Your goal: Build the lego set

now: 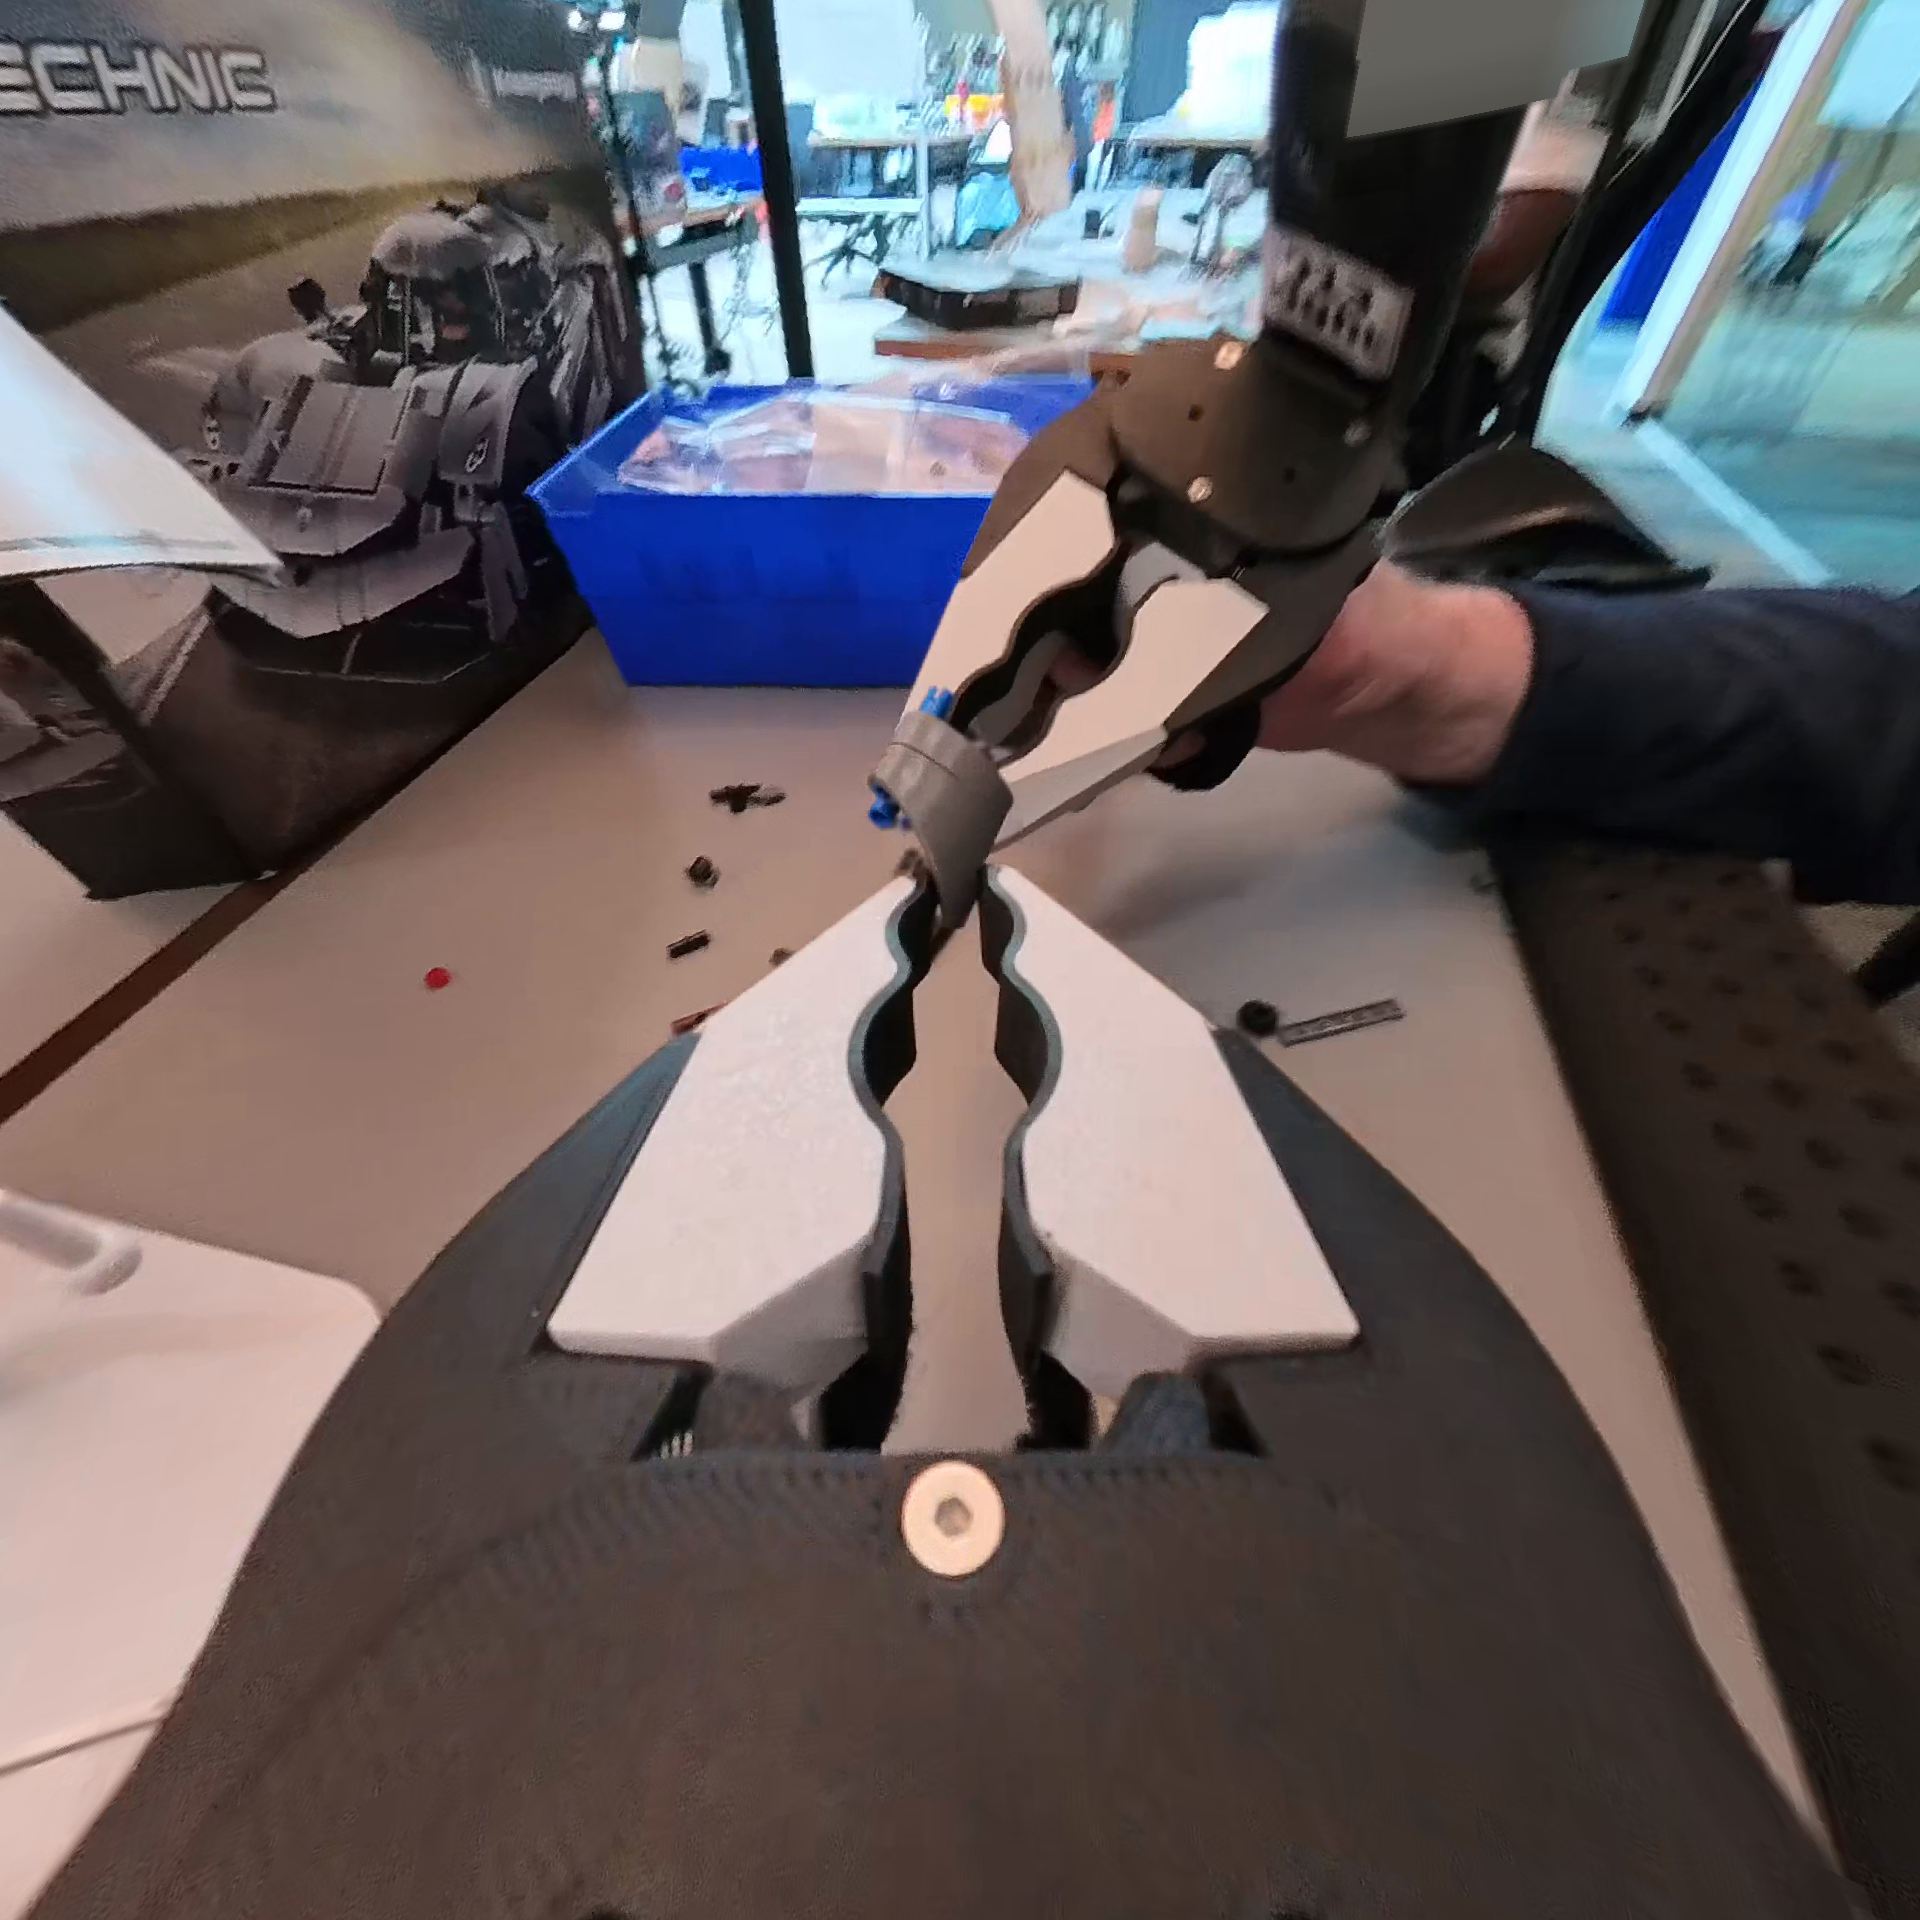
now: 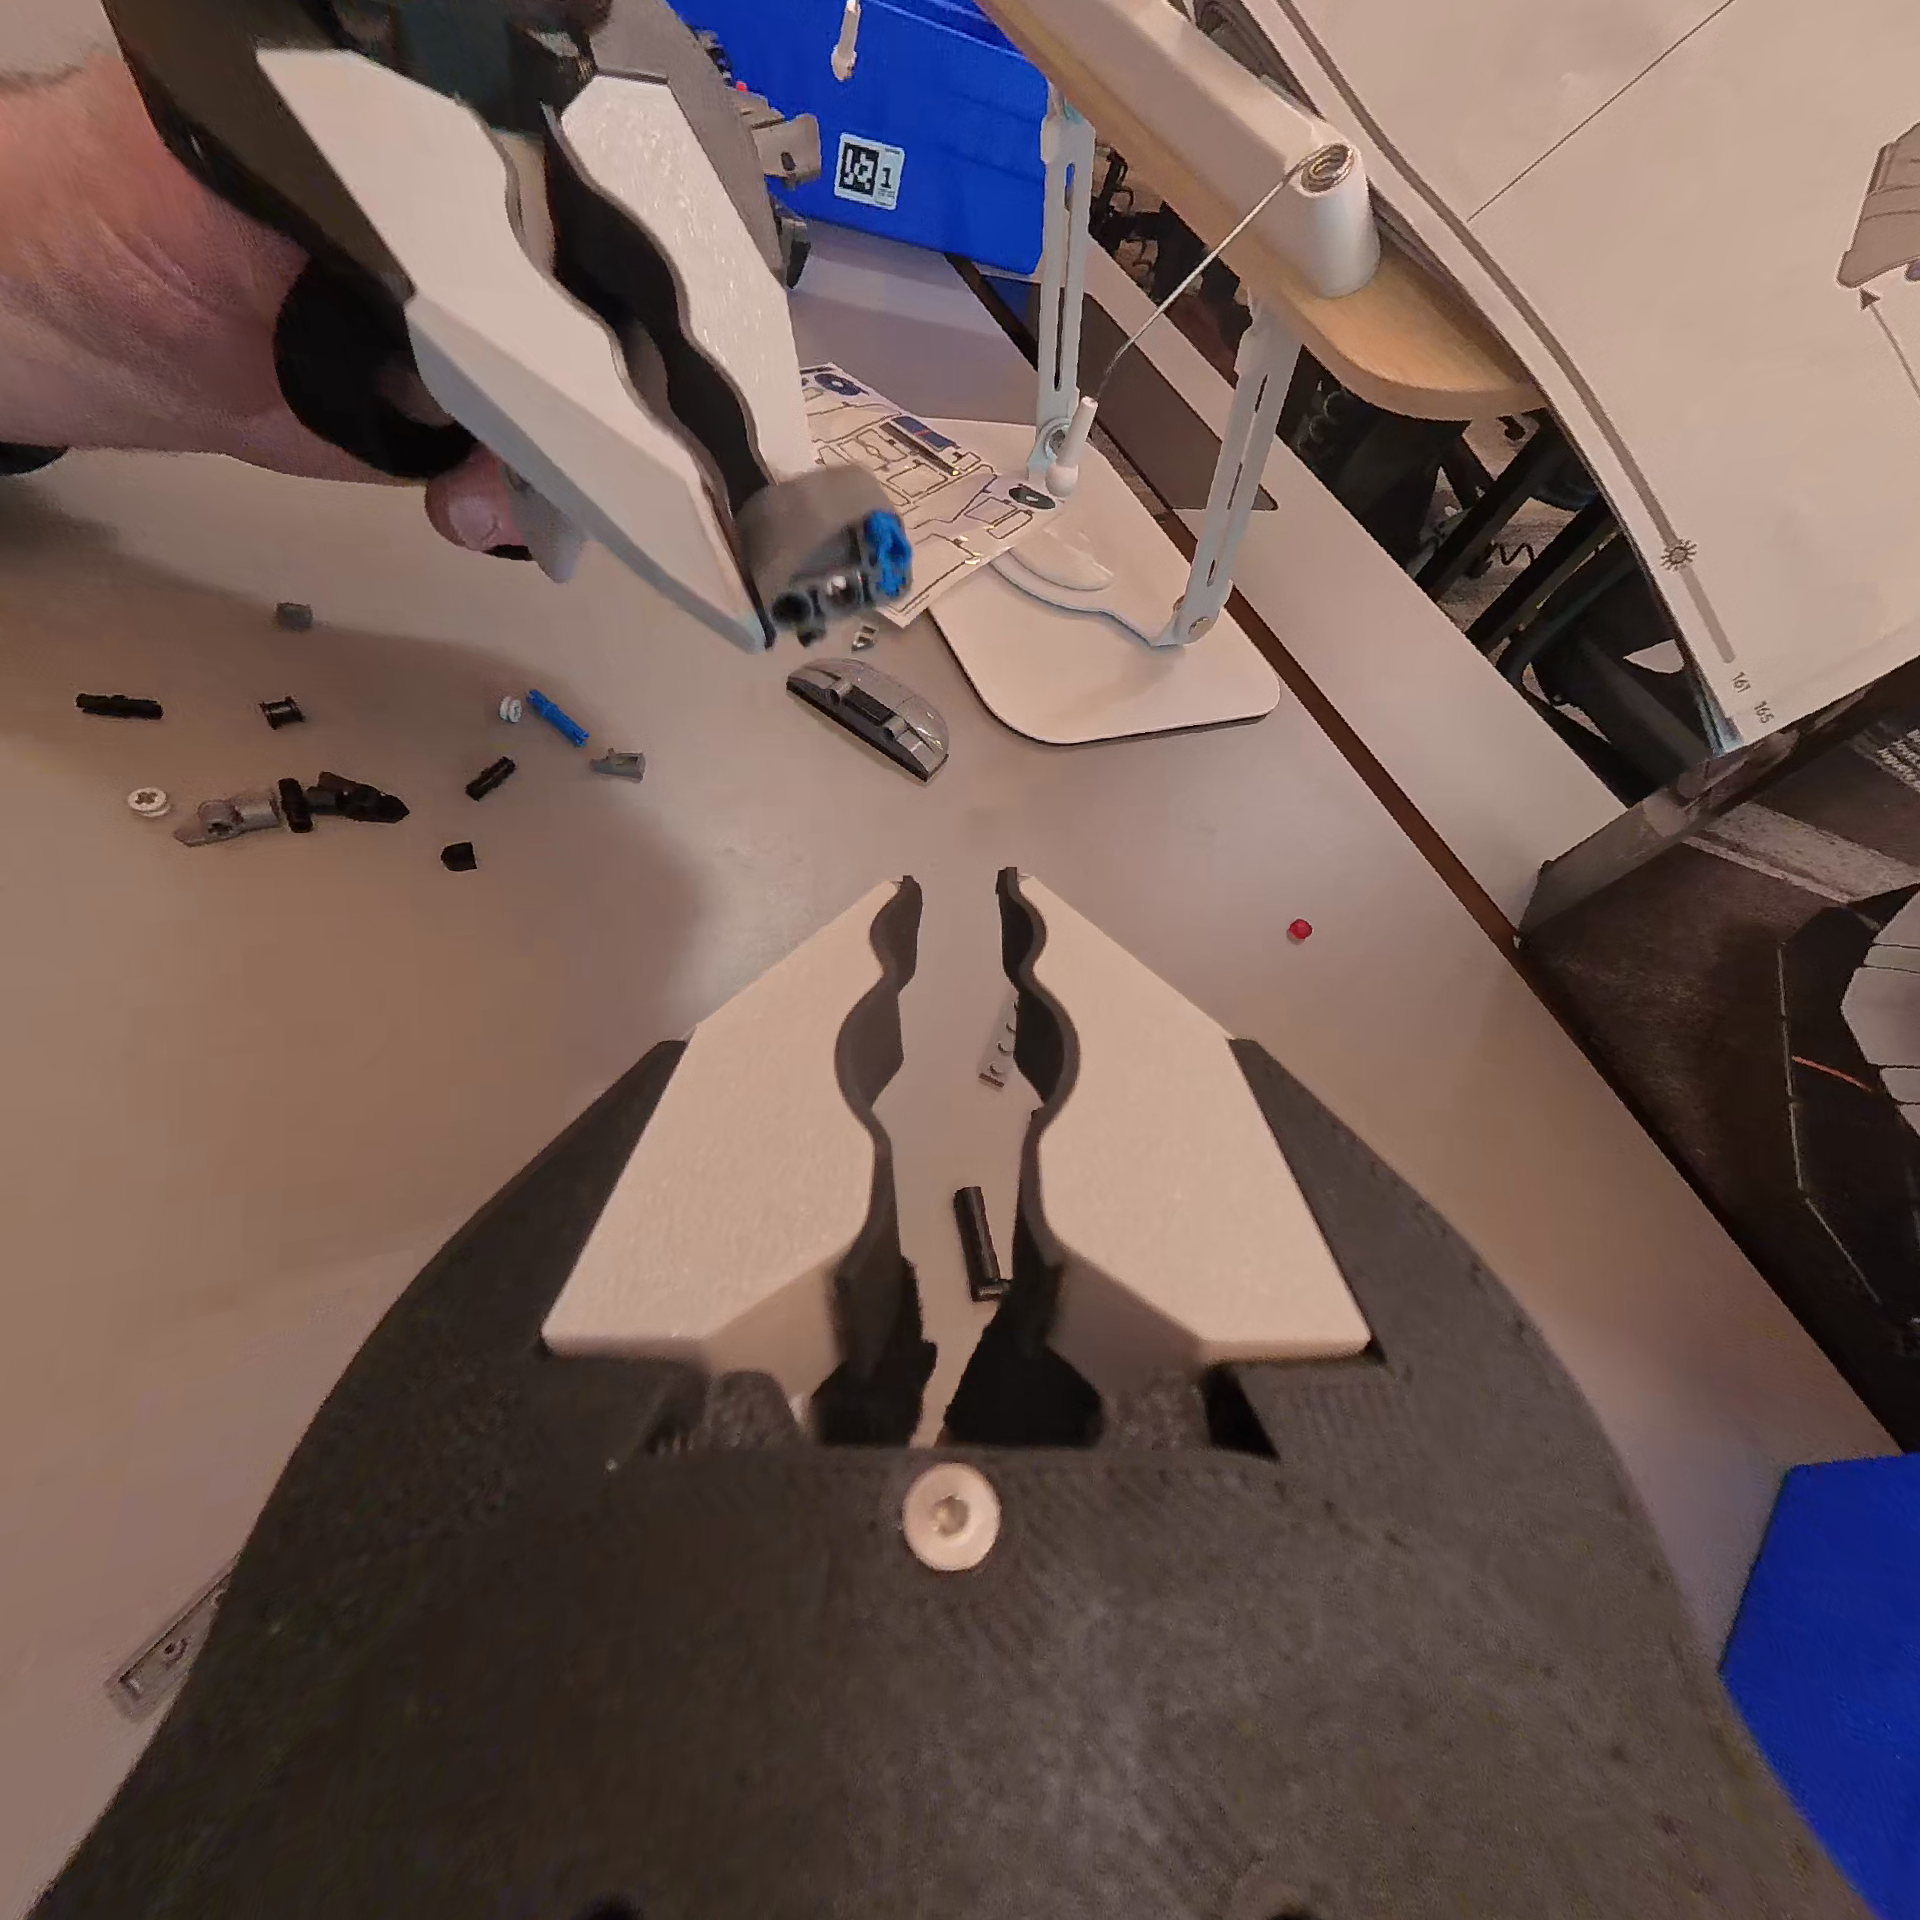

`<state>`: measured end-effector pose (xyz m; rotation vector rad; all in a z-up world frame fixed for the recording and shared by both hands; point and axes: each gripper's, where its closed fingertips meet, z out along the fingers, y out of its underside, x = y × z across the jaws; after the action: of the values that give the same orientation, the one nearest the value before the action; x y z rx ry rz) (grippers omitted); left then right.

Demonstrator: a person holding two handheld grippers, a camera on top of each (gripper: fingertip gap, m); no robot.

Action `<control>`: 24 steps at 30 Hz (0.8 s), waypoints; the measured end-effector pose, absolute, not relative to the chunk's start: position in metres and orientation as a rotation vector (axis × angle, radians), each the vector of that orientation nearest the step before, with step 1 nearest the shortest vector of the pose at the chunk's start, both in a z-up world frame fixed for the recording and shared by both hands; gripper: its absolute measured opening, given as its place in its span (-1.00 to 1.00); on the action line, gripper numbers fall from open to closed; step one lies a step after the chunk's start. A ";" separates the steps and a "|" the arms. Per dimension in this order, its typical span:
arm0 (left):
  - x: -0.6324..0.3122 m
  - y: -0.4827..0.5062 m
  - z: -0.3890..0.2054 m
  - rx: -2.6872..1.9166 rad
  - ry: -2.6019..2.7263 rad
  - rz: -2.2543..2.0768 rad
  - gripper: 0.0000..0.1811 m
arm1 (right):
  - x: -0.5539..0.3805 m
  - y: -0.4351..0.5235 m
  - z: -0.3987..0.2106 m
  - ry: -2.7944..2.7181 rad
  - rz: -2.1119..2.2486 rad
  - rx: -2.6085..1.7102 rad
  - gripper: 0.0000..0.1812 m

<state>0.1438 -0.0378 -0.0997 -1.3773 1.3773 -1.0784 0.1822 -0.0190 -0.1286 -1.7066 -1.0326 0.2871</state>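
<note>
— Left gripper [image 1: 951,883]?
— Clamped at the fingertips on a grey curved piece [image 1: 951,800], held up above the table [image 2: 416,1039]. Blue pins [image 2: 883,551] poking from its far end.
— Right gripper [image 2: 956,883]?
— Fingers parted a little, gripping nothing. Close to the grey curved piece, not touching.
— Under it?
— A black pin [image 2: 979,1242] and a thin grey strip [image 2: 1000,1049] lying flat, seen through the gap.
— Around the white stand [image 2: 1122,665]?
— Sticker sheet [image 2: 935,468] overlapping its base. Grey-and-black rounded part [image 2: 868,717] just left of the base. Scattered small pieces [image 2: 312,800] well to the left. Red stud [image 2: 1299,930] alone, near the base's right corner. Blue bin [image 2: 935,104] behind.
</note>
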 end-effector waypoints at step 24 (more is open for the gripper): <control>0.145 -0.061 -0.108 -1.443 1.443 -1.433 -0.94 | 0.155 -0.050 -0.092 -1.099 0.451 -1.476 -0.84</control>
<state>0.1448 -0.0610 -0.1080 -1.4432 1.4432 -1.4332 0.1551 -0.0505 -0.0922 -1.4760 -1.0989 0.4510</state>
